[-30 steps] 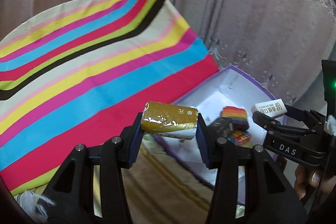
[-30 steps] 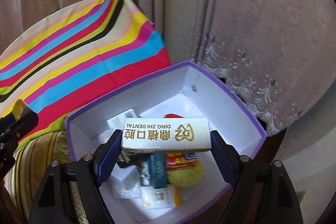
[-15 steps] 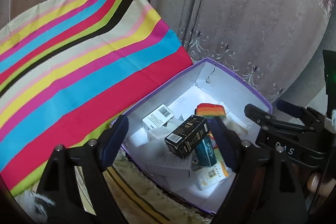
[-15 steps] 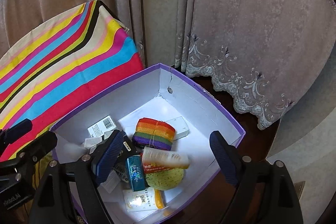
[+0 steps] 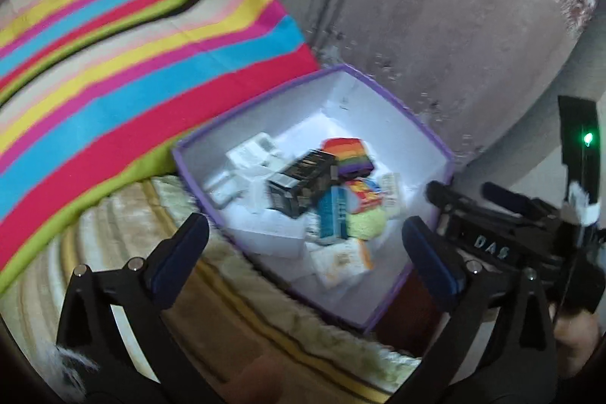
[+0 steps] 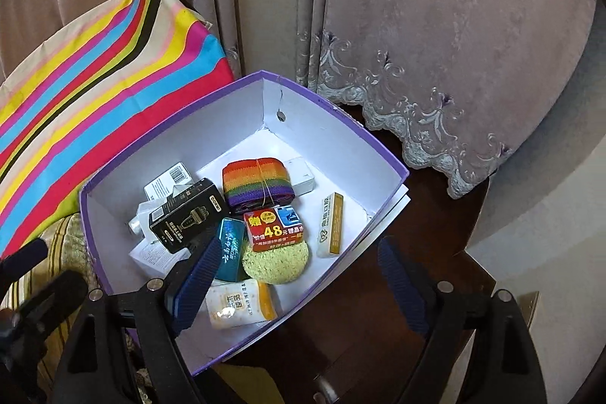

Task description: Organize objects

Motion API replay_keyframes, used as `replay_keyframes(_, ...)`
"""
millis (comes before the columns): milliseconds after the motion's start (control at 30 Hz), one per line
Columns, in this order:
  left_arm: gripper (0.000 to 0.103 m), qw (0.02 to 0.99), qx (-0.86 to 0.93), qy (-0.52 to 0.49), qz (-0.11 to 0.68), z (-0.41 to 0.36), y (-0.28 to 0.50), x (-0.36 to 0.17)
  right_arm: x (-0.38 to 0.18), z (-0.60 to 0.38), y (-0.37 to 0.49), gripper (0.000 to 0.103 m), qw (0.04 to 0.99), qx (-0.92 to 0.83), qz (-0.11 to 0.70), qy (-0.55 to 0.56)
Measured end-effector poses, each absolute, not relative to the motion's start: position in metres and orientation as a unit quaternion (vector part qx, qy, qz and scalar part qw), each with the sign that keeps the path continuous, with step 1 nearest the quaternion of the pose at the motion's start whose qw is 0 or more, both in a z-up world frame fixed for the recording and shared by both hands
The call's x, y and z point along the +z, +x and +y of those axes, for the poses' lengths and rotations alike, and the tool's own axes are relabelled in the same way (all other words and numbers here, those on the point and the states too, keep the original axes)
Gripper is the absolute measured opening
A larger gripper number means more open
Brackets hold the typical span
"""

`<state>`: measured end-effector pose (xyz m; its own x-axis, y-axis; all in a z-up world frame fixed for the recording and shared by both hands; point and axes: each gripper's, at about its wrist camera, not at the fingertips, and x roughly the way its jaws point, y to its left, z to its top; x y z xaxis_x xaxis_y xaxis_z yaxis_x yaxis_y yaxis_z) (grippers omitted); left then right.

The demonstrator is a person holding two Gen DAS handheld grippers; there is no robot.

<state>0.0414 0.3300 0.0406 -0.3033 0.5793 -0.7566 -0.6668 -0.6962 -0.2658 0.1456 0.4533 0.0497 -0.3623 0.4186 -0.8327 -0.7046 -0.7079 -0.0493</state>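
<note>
A purple box [image 6: 333, 124] with a white inside holds several items: a black carton [image 6: 185, 218], a rainbow band roll [image 6: 257, 184], a red card on a yellow sponge [image 6: 274, 262] and a teal pack [image 6: 230, 250]. The white-and-gold dental box [image 6: 330, 224] lies by the box's right wall. The gold-and-white packet [image 6: 240, 303] lies at the near end, also seen as the packet [image 5: 341, 260]. My left gripper [image 5: 305, 230] hovers over the box's near corner, its jaws opening wide with nothing between them. My right gripper [image 6: 299, 247] is open and empty above the box's near right side.
A striped cloth [image 5: 132, 63] covers the surface left of the box. The box [image 5: 386, 93] rests partly on a gold-patterned cushion [image 5: 151, 290] and partly on a dark wooden table [image 6: 378, 290]. Embroidered curtains [image 6: 435, 44] hang close behind. A hand [image 5: 575, 339] holds the right gripper.
The left gripper let go of the gold packet and the right gripper let go of the dental box. Both now lie in the purple box. Both jaws spread apart and both views shifted over the box.
</note>
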Motion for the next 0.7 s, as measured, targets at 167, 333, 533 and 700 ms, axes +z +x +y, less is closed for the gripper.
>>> replay_keyframes(167,0.102,0.376,0.817,-0.43,0.08,0.334,0.044,0.042,0.051,0.451,0.14,0.086,0.345,0.813,0.151,-0.444)
replay_keyframes(333,0.102,0.383,0.821,-0.409,0.11,0.343,0.051,0.043,0.051,0.45,0.138,0.086,0.352,0.811,0.146,-0.445)
replay_keyframes(533,0.102,0.384,0.819,-0.413,0.107,0.344,0.048,0.041,0.049,0.453,0.14,0.086,0.355,0.808,0.151,-0.446)
replay_keyframes(700,0.102,0.386,0.818,-0.414,0.105,0.342,0.048,0.041,0.048,0.449,0.139,0.086,0.353,0.808,0.15,-0.448)
